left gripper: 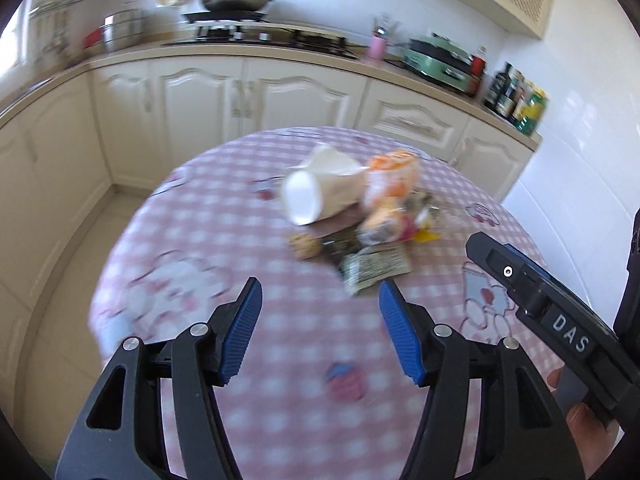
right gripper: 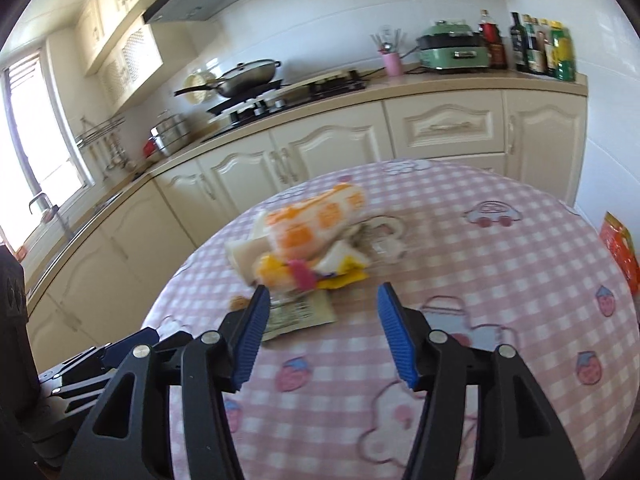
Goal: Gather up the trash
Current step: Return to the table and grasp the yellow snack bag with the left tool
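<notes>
A pile of trash lies on a round table with a pink checked cloth (left gripper: 280, 340). It holds white paper cups on their sides (left gripper: 304, 196), an orange-and-white wrapper (left gripper: 392, 176) (right gripper: 316, 224), a yellow wrapper (right gripper: 344, 276), a flat greenish packet (left gripper: 376, 268) (right gripper: 300, 312) and a small brown crumb (left gripper: 306, 245). My left gripper (left gripper: 320, 300) hangs open and empty, short of the pile's near edge. My right gripper (right gripper: 322, 300) is open and empty too, its left finger in front of the greenish packet. Both views are motion-blurred.
The right tool's black housing (left gripper: 560, 320) crosses the left view's right side. A red-orange packet (right gripper: 618, 248) shows at the table's far right edge. Cream cabinets (right gripper: 328, 148), a stove with a wok (right gripper: 244, 76) and bottles (right gripper: 540, 44) stand behind the table.
</notes>
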A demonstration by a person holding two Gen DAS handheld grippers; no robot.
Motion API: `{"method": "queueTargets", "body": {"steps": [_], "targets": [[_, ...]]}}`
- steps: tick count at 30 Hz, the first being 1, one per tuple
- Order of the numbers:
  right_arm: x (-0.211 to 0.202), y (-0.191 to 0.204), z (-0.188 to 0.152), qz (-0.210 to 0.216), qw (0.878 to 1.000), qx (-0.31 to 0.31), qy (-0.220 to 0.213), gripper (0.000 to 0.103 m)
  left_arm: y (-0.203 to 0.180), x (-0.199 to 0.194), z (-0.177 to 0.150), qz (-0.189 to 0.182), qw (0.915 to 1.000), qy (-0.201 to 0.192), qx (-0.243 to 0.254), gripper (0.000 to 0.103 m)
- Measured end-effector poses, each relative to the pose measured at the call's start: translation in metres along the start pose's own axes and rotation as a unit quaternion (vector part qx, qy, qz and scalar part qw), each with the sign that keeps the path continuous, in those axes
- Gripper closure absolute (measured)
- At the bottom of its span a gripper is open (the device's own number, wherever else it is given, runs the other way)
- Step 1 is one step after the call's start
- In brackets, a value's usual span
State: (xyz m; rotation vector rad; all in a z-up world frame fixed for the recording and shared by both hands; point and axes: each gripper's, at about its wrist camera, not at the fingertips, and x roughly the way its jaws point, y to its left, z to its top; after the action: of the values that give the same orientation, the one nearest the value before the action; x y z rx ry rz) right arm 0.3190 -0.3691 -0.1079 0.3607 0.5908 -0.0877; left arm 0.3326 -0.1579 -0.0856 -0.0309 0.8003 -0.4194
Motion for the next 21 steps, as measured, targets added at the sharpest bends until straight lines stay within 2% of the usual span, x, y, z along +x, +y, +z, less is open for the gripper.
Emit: {"method": "queueTargets", "body": {"steps": [8,10,12,16,21], "targets": [[0.01,-0.037,0.005,-0.019,0.999,0.025,0.004,0.046,-0.037,0.041,0.023,-0.025,0.9994,0.006,0.022,0.045],[0.014,-0.039,0.007,-0.019,0.999,0.03,0.006,0.045,-0.041,0.048,0.028,-0.024,0.9994,0.003,0.024,0.049],[0.017,-0.04,0.007,-0.019,0.999,0.031,0.009,0.045,-0.041,0.058,0.031,-0.022,0.9994,0.008,0.024,0.06],[0.021,-0.038,0.008,-0.018,0.999,0.033,0.011,0.045,-0.046,0.068,0.035,-0.037,0.9989,0.014,0.027,0.072],[0.018,-0.036,0.009,-0.014,0.999,0.033,0.007,0.045,-0.041,0.048,0.033,-0.052,0.9984,-0.02,0.01,0.076]]}}
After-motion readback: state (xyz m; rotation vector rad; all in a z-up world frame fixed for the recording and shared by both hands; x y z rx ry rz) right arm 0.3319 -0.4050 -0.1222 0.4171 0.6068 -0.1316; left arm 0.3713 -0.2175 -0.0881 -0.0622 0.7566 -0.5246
